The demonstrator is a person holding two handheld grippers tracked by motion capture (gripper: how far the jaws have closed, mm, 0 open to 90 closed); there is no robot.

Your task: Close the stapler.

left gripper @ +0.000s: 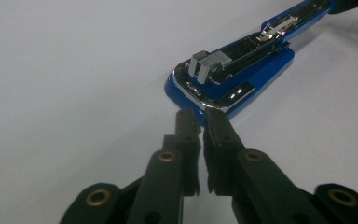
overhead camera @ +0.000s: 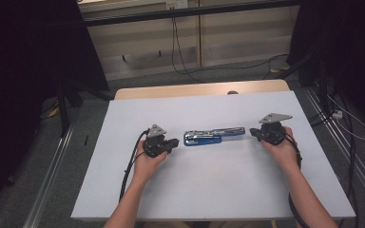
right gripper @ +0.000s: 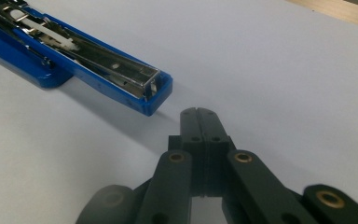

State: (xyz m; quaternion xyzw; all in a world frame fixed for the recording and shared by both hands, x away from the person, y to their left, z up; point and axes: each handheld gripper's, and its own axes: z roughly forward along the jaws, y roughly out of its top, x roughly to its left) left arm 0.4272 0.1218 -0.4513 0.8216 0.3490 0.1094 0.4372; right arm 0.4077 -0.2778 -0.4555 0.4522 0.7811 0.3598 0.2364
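Note:
A blue stapler [overhead camera: 213,136] lies swung open flat on the white table sheet [overhead camera: 209,190], its metal staple channel facing up. My left gripper [overhead camera: 175,142] sits just left of its wide base end [left gripper: 214,88], jaws shut with nothing between them, tips [left gripper: 198,119] right at the blue edge. My right gripper [overhead camera: 253,132] rests just right of the stapler's narrow arm end [right gripper: 151,91], jaws pressed together and empty [right gripper: 198,114], a small gap from the blue tip. A hand holds each gripper from the near side.
The white sheet covers a wooden table whose far edge [overhead camera: 199,89] shows bare. Cables [overhead camera: 128,168] trail from each gripper toward the near edge. Dark stands and floor cables [overhead camera: 180,52] lie beyond the table.

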